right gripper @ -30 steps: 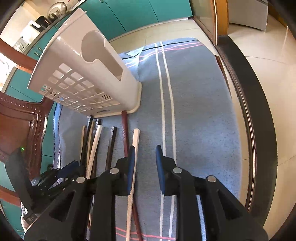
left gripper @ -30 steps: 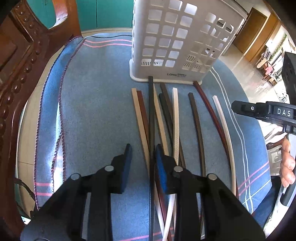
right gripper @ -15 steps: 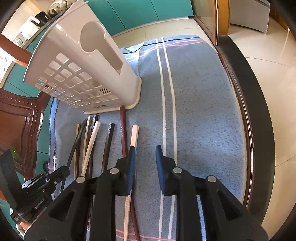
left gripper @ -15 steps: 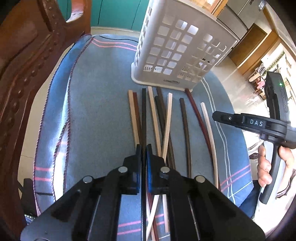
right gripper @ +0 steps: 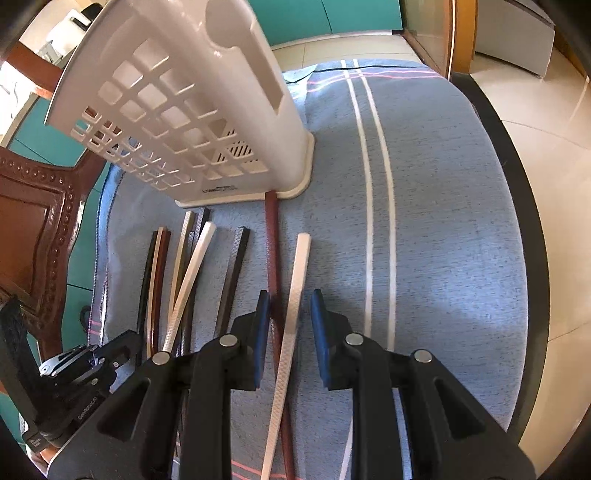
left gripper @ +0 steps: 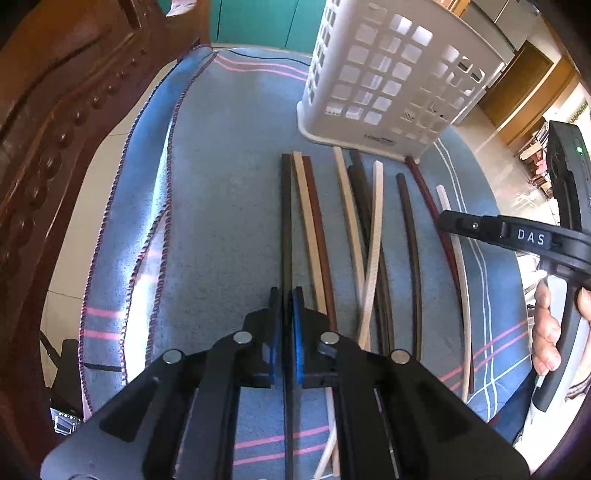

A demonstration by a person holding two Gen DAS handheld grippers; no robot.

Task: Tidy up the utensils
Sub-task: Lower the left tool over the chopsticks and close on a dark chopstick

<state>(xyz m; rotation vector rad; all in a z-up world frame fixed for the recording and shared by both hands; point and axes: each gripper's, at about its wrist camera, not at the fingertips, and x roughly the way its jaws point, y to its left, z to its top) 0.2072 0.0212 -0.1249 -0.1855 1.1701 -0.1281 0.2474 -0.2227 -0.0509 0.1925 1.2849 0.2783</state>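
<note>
"DAS" on right claw [left gripper: 448, 223]

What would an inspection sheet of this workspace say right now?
Surface: blue striped cloth over a table.
Job's things: chopsticks lying in a row; white holder upright behind them, nothing seen inside.
Clutter: nothing seen.
Grippers: left gripper shut on the black chopstick; right gripper open, white chopstick between its jaws.
Cables: dark cord by the cloth's edge.
Surroundings: carved wooden chair, teal cabinets, tiled floor.
</note>
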